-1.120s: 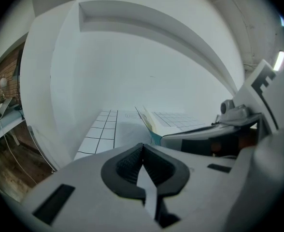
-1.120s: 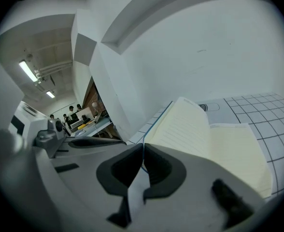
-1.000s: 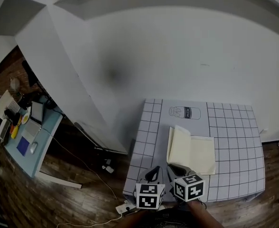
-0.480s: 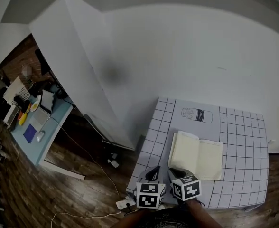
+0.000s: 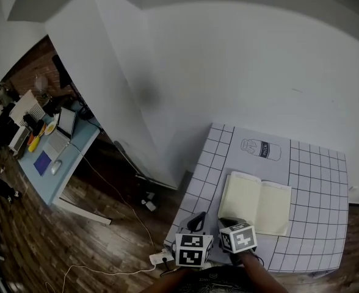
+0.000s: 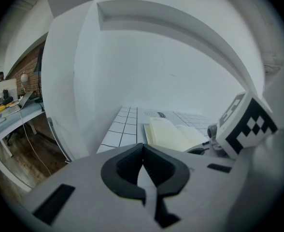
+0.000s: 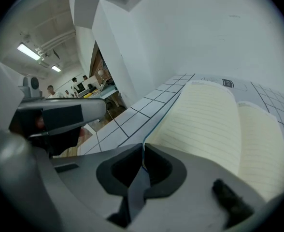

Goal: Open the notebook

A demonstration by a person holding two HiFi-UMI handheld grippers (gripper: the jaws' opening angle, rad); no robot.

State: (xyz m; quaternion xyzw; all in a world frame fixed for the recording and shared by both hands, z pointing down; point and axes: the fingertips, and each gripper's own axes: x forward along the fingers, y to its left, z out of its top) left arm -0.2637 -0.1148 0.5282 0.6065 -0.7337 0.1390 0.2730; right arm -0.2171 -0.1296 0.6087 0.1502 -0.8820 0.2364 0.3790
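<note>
The notebook [image 5: 256, 205] lies open on the gridded white table [image 5: 314, 176], cream lined pages facing up [image 7: 214, 124]. My right gripper [image 5: 227, 223] is at its near left corner. The jaws are shut [image 7: 143, 146], and the thin blue-edged left cover runs in between the tips. My left gripper [image 5: 196, 221] hovers just left of it over the table's front left corner, shut with nothing in it [image 6: 142, 146]. In the left gripper view the notebook [image 6: 173, 134] lies ahead, with the right gripper's marker cube [image 6: 246, 124] beside it.
A printed bottle picture [image 5: 257, 148] marks the table behind the notebook. A white partition wall [image 5: 106, 90] stands left of the table. Beyond it are a wooden floor with cables [image 5: 149, 203] and a desk with a laptop [image 5: 51, 145].
The notebook's left leaf stood up a second ago and now lies flat. My right gripper has sunk toward the table with it. The left gripper has hardly moved.
</note>
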